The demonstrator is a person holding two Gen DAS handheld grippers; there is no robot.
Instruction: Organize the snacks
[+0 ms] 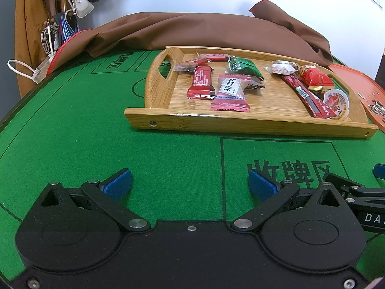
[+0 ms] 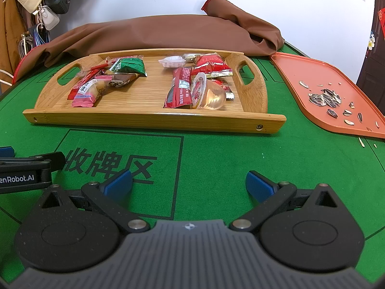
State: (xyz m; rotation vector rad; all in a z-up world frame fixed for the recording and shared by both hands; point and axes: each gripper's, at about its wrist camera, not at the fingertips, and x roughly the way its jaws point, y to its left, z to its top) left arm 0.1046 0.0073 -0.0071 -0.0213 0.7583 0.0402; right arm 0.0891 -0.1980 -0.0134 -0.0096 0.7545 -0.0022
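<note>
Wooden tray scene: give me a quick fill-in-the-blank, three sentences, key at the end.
1. The snacks lie in a ____ tray.
2. The sunflower seeds lie on the ____ tray.
3. Both the left gripper and the right gripper have their jaws ____.

Missing words: wooden; orange; open

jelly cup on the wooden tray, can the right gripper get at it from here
Probably yes: the right gripper is open, only bare felt lies between, and the jelly cup sits near the wooden tray's low front rim.
</note>
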